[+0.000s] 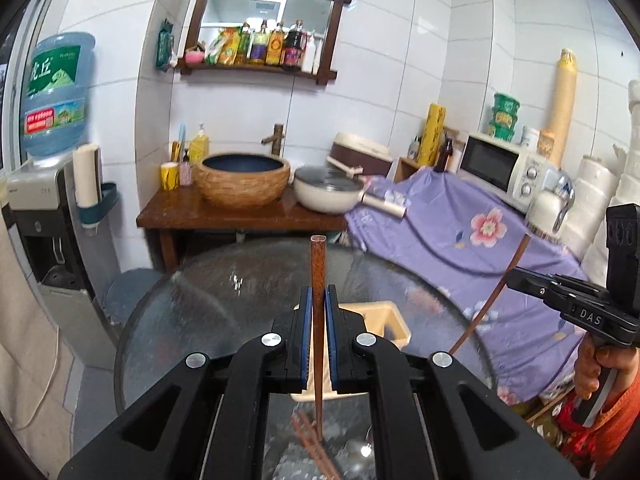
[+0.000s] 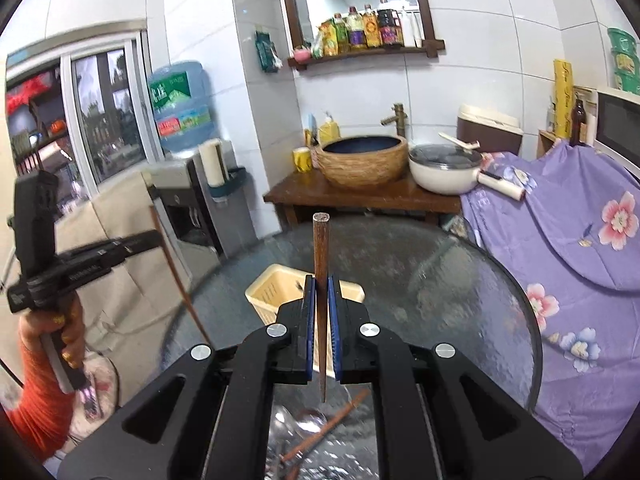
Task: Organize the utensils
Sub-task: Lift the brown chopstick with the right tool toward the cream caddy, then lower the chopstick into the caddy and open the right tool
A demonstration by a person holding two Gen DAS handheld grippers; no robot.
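Observation:
My left gripper (image 1: pixel 319 298) is shut on a brown wooden chopstick (image 1: pixel 318 272) that stands nearly upright between its blue pads, above the round glass table (image 1: pixel 224 300). My right gripper (image 2: pixel 320 288) is shut on a second wooden chopstick (image 2: pixel 321 248), also held upright. A cream plastic utensil basket (image 2: pixel 272 292) sits on the glass just beyond both grippers; it also shows in the left wrist view as the basket (image 1: pixel 388 316). More chopsticks (image 1: pixel 308 436) and metal spoons (image 2: pixel 308 420) lie on the glass below the grippers. Each gripper appears at the edge of the other's view: right gripper (image 1: pixel 516 274), left gripper (image 2: pixel 154 236).
Behind the table stands a wooden counter (image 1: pixel 240 216) with a basin (image 1: pixel 242 178) and a white pot (image 1: pixel 328 194). A purple flowered cloth (image 1: pixel 460 240) covers furniture on the right, with a microwave (image 1: pixel 500 168). A water dispenser (image 1: pixel 48 216) stands at the left.

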